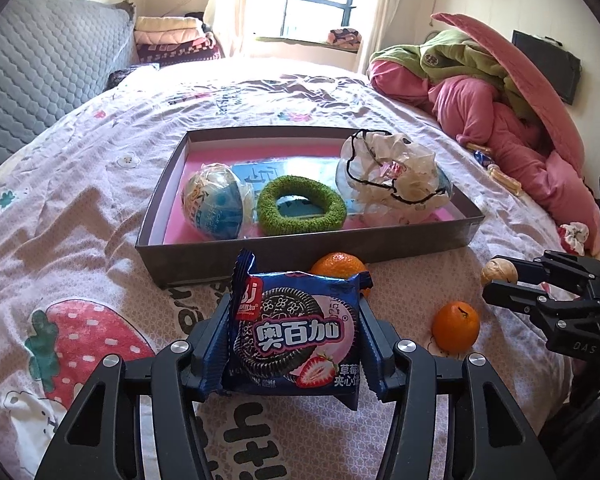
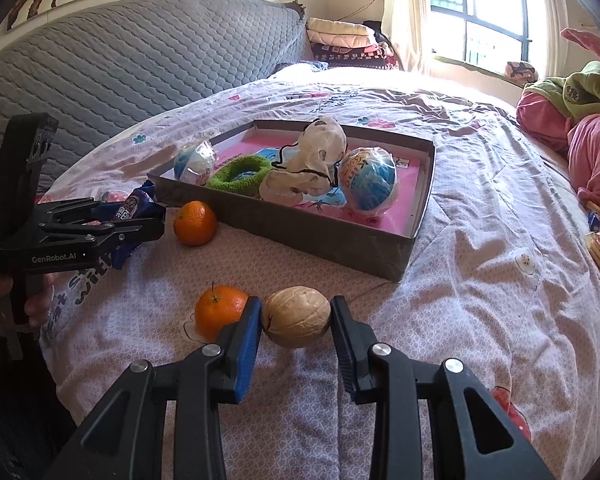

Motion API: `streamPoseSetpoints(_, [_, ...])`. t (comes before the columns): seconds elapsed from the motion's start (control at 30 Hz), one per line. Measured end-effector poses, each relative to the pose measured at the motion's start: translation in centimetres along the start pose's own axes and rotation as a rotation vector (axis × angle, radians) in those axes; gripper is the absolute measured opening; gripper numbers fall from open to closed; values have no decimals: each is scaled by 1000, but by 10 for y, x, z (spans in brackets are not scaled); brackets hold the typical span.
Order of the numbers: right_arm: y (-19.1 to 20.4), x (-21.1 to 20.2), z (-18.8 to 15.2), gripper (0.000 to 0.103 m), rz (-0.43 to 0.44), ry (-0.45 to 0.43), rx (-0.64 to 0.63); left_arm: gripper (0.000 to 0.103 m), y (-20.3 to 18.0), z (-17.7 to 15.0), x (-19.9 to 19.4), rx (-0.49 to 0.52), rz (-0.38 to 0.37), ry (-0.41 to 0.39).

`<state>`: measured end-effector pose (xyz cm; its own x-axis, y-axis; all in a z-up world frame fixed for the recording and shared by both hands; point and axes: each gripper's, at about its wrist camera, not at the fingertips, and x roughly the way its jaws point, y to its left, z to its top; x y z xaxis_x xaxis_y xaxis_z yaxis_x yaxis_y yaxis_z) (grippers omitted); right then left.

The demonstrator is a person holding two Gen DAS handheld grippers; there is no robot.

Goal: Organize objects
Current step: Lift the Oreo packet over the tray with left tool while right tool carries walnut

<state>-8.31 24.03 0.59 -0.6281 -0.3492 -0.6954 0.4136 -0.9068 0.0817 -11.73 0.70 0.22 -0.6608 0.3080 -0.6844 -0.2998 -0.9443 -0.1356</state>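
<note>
The bed (image 1: 99, 184) carries a wrinkled cotton cover printed with strawberries and lettering; a quilted grey headboard (image 2: 119, 64) stands behind it. On the cover lies a shallow rectangular cardboard box (image 1: 300, 248), grey outside and pink inside. It holds two egg-shaped blue-and-white wrapped balls (image 1: 213, 206) (one sits behind the crumpled bag in the left wrist view), a crumpled translucent plastic bag (image 1: 388, 176) with black cord, and a fuzzy green ring (image 1: 300, 210).

The left gripper (image 1: 293, 344) is clamped on a glossy blue foil biscuit packet (image 1: 295, 336), its blue ribbed pads pressing the packet's two side edges; the packet is just in front of the box's near wall. The right gripper (image 2: 295, 320) holds a tan, ridged, oval walnut (image 2: 297, 316) between its pads, over the cover in front of the box.

Two round, dimpled tangerines rest on the cover: one (image 2: 219, 312) just beside the walnut, the other (image 2: 195, 223) near the box wall.
</note>
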Motion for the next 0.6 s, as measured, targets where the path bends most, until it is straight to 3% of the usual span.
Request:
streamPoseSetpoints(0.27, [6, 2, 13, 35, -4, -39, 18, 57, -12, 14, -15, 20, 26, -93])
streamPoseSetpoints(0.6, [6, -2, 38, 35, -22, -127, 79, 57, -19, 28, -14, -3, 34, -118])
